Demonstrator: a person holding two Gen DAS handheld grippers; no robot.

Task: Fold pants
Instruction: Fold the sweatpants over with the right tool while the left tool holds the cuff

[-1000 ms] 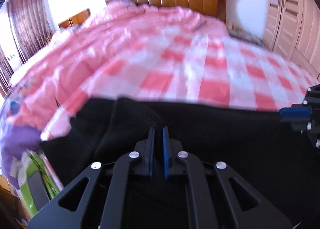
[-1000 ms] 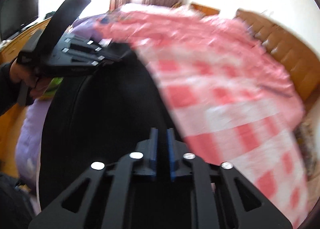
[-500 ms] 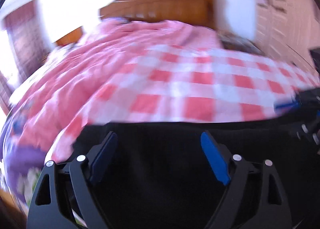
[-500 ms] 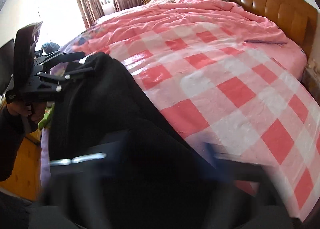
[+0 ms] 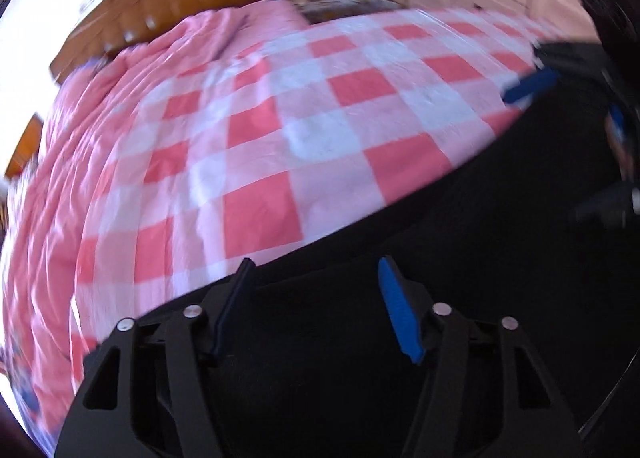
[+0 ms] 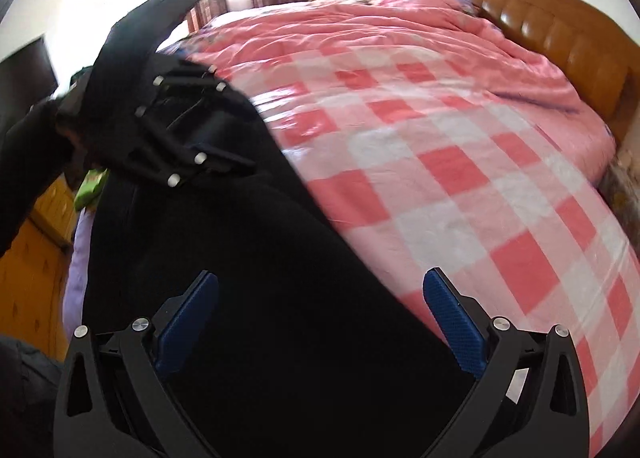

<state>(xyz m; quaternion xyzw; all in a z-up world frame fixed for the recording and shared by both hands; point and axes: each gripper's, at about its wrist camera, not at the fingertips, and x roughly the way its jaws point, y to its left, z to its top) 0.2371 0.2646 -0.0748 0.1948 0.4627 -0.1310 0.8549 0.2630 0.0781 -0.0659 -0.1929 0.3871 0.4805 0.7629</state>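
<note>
Left wrist view, left tongs [image 5: 314,266] spread over black pants [image 5: 460,258], right tongs [image 6: 320,282] spread, checkered quilt [image 6: 440,146], no readable writing.

Two wrist cameras, both low and close over the black pants at the foot of the bed.

Your left wrist view looks along the left tongs [image 5: 316,304] across the pants [image 5: 460,258] and the checked quilt [image 5: 304,118] toward the headboard [image 5: 168,6], which sits upper left, with the right tongs [image 5: 560,98] at its right edge. Your right wrist view sits just above the pants [image 6: 248,258], faces along the right tongs [image 6: 320,318] with the headboard [image 6: 560,34] upper right, and catches the left tongs [image 6: 208,154] well left of the headboard. Both views share the pants, quilt [image 6: 420,146] and headboard.
</note>
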